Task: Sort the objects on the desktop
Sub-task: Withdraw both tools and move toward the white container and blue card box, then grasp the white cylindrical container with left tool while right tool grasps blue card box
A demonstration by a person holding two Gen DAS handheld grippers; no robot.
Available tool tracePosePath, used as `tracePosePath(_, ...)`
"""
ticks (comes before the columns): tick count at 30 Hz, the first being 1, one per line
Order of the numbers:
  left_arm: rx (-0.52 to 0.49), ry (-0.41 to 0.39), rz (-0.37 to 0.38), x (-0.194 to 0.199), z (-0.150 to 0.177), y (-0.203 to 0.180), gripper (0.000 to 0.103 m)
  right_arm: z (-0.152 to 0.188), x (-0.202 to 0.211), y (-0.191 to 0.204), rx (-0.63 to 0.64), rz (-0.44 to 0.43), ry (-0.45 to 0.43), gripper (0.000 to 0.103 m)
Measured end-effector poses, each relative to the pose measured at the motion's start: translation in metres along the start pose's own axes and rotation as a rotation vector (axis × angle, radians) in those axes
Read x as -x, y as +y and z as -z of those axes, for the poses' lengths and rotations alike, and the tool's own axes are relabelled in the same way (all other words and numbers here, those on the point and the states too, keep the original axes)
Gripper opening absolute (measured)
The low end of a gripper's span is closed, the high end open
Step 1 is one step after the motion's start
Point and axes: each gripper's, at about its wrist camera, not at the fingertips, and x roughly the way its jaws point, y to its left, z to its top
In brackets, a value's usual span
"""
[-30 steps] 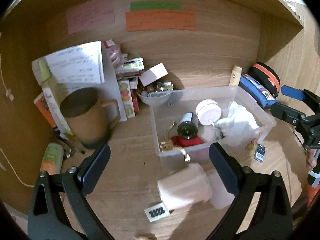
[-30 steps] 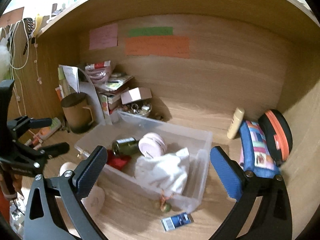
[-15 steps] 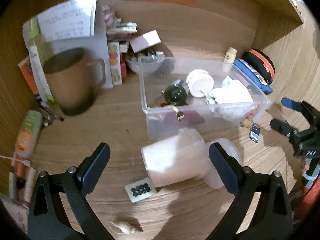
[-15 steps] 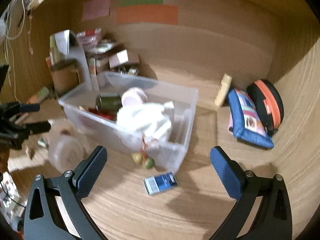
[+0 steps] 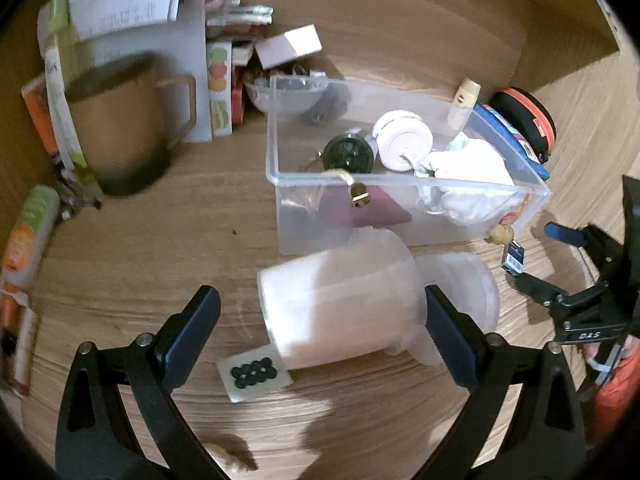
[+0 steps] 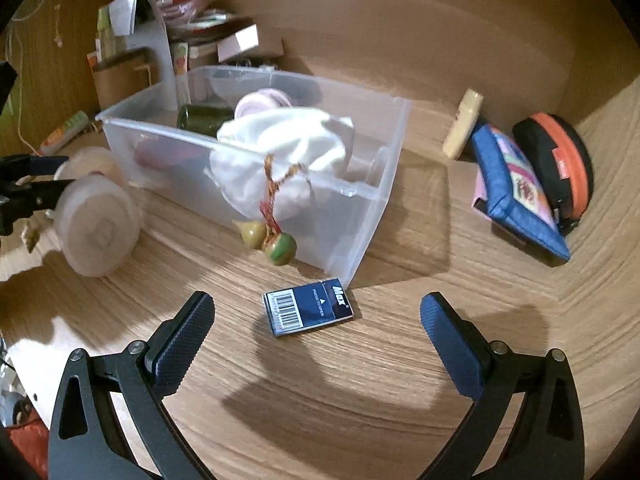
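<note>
Your left hand-held gripper is spread wide, its two dark-padded fingers reaching forward and down with a broad gap between them, nothing clamped. Your right hand-held gripper is likewise wide apart, its textured blue pads angled down and forward, gripping nothing. From the left one, the right hand-held gripper shows off to its right side, seen side-on, with a bit of your hand at its handle below.
</note>
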Motion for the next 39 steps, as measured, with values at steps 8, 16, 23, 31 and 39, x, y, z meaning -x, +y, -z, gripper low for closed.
tracePosePath(8,0.010,0.004,-0.020,-0.010,0.004,-0.001,0.098,0.000,-0.013,-0.012,-0.041,-0.069,0.046,0.092)
tracePosePath(16,-0.003,0.021,0.020,-0.016,0.006,-0.007,0.079,0.001,-0.017,-0.013,-0.052,-0.109,0.079,0.083)
tracePosePath(23,0.003,-0.006,0.018,-0.011,0.006,-0.009,0.074,-0.001,-0.016,-0.006,-0.021,-0.130,0.067,0.071)
tracePosePath(31,-0.002,-0.050,-0.002,-0.004,0.008,-0.009,0.069,-0.001,-0.015,0.002,0.000,-0.134,0.048,0.047)
tracePosePath(39,0.021,-0.087,-0.023,0.003,0.009,-0.004,0.068,0.006,-0.004,0.003,-0.020,-0.164,0.014,0.047)
